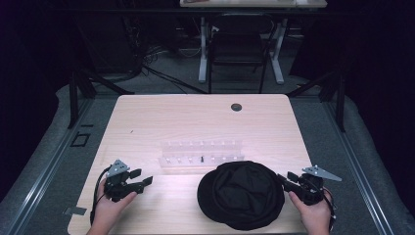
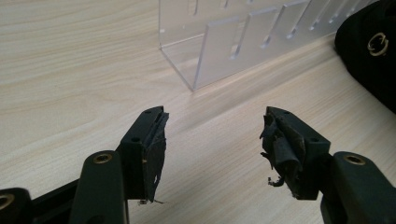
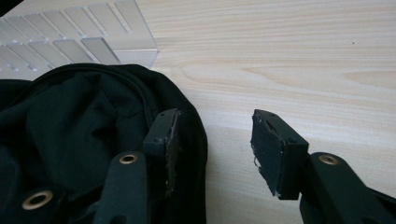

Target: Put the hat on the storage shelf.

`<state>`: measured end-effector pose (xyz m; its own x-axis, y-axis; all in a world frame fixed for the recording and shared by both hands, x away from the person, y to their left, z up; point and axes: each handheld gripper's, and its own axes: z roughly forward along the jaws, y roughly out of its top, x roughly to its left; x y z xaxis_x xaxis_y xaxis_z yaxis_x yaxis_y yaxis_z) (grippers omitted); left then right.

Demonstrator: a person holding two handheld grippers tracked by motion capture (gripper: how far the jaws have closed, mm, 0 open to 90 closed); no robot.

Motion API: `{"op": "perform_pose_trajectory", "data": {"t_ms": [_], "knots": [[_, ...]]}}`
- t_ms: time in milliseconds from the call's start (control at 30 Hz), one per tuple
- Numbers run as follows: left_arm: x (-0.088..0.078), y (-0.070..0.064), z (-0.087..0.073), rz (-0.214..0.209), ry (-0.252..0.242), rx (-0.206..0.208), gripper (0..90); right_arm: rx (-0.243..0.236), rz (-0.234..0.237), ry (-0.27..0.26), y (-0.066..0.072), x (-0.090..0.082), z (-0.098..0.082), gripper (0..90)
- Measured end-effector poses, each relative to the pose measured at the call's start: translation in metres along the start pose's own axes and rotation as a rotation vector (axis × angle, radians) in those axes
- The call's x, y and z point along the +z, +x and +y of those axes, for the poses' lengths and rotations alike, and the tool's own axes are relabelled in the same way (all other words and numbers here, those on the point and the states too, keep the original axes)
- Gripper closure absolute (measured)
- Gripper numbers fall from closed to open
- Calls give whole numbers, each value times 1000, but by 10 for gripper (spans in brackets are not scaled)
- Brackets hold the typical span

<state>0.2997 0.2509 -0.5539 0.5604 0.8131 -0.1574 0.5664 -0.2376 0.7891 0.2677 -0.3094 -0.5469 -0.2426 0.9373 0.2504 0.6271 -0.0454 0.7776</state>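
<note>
wooden table (image 1: 147, 117), black cap (image 1: 242, 193) – gold ring emblem (image 2: 377, 44), writing unreadable

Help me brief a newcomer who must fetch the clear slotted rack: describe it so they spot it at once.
Start at the light wooden table and go to its middle, just beyond the black cap. The clear slotted rack lies there, a long see-through plastic piece with a row of upright dividers. Nothing else on the table is transparent.
</note>
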Motion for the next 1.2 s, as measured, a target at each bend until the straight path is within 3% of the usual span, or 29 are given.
{"op": "perform_pose_trajectory", "data": {"t_ms": [200, 367, 700, 967, 1067, 1200], "knots": [[0, -2, 0, 1, -2, 9, 398, 11, -13, -5, -1, -2, 0, 511], [0, -4, 1, 0, -5, 10, 398, 20, 9, 11, -1, -7, 4, 522], [1, -9, 0, -11, -5, 35, 398, 4, 7, 125, 5, -13, 31, 563], [1, -10, 1, -10, -4, 39, 399, 32, 27, 190, 7, -11, 42, 595], [1, -10, 1, -11, 11, 42, 399, 34, 19, 277, 9, -11, 47, 646], [2, -10, 1, -9, 8, 41, 399, 18, 10, 336, 11, -8, 49, 661]]}}
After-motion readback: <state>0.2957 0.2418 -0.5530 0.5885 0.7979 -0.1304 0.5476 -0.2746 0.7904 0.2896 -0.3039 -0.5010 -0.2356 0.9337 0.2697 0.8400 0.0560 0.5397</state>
